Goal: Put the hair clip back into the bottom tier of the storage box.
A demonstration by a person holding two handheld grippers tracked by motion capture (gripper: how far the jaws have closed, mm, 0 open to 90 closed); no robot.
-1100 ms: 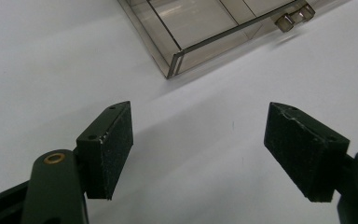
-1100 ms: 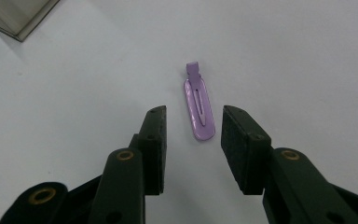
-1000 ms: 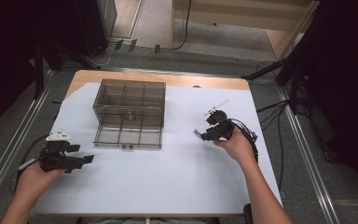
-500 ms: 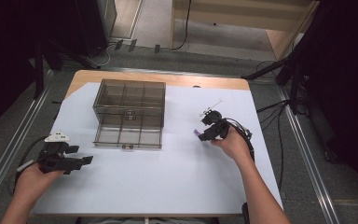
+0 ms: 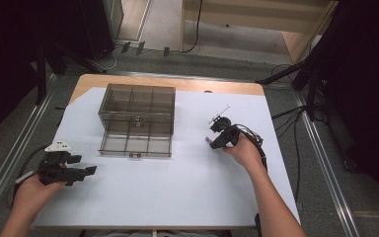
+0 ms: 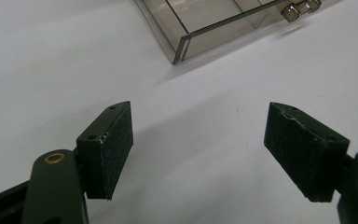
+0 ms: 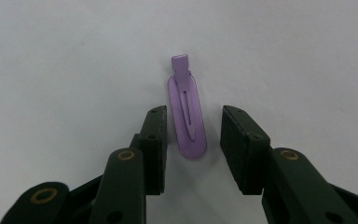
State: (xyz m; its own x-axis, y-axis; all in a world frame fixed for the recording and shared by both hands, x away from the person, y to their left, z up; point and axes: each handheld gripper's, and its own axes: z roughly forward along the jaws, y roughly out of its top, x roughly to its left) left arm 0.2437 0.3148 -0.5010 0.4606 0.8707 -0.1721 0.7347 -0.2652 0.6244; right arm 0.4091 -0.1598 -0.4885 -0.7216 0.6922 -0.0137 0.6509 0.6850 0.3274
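Right gripper jaws apart, straddling purple clip flat on white sheet, pads not touching it. Clip right of clear box, mid-table. Left gripper wide open, nothing between the jaws, near left over sheet, box corner just beyond.

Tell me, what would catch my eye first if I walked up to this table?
Probably the small purple hair clip, lying flat on the white table cover with the right gripper straddling it, a jaw on each side and neither pressing on it yet. Next comes the smoky clear compartment box toward the far left of the table, its lower drawer pulled out. The left gripper waits near the front left corner, jaws wide apart.
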